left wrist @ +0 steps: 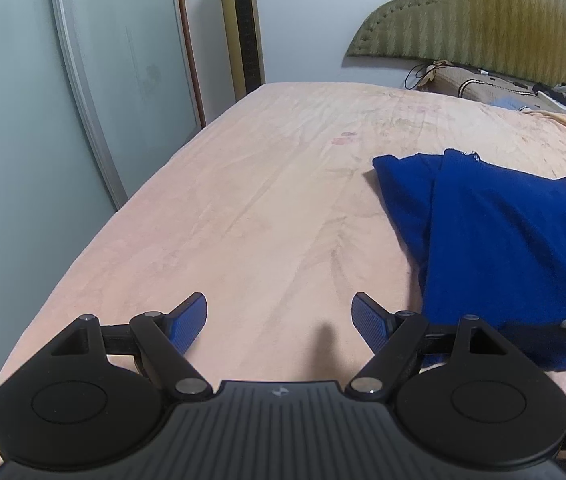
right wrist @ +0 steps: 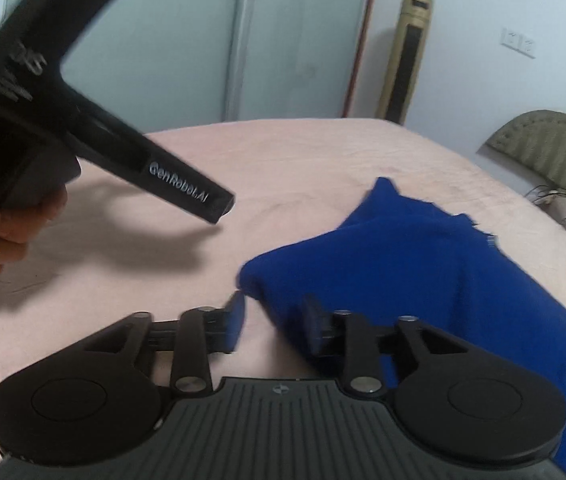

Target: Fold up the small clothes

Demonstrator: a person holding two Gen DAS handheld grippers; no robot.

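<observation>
A small blue garment (left wrist: 499, 240) lies partly folded on the pink bed, at the right of the left wrist view. My left gripper (left wrist: 279, 320) is open and empty over bare bedding, left of the garment. In the right wrist view the garment (right wrist: 423, 272) lies centre-right. My right gripper (right wrist: 275, 324) is open at the garment's near left edge; its right finger lies over the cloth, its left finger over the bedding. The left gripper's black body (right wrist: 83, 128) hovers at the upper left, held by a hand.
The pink bedspread (left wrist: 263, 200) covers the bed, whose left edge runs beside a sliding glass door (left wrist: 43, 100). A gold tower fan (left wrist: 243, 28) stands beyond the bed. A green headboard (left wrist: 483, 20) and cluttered items (left wrist: 523, 92) are at the far right.
</observation>
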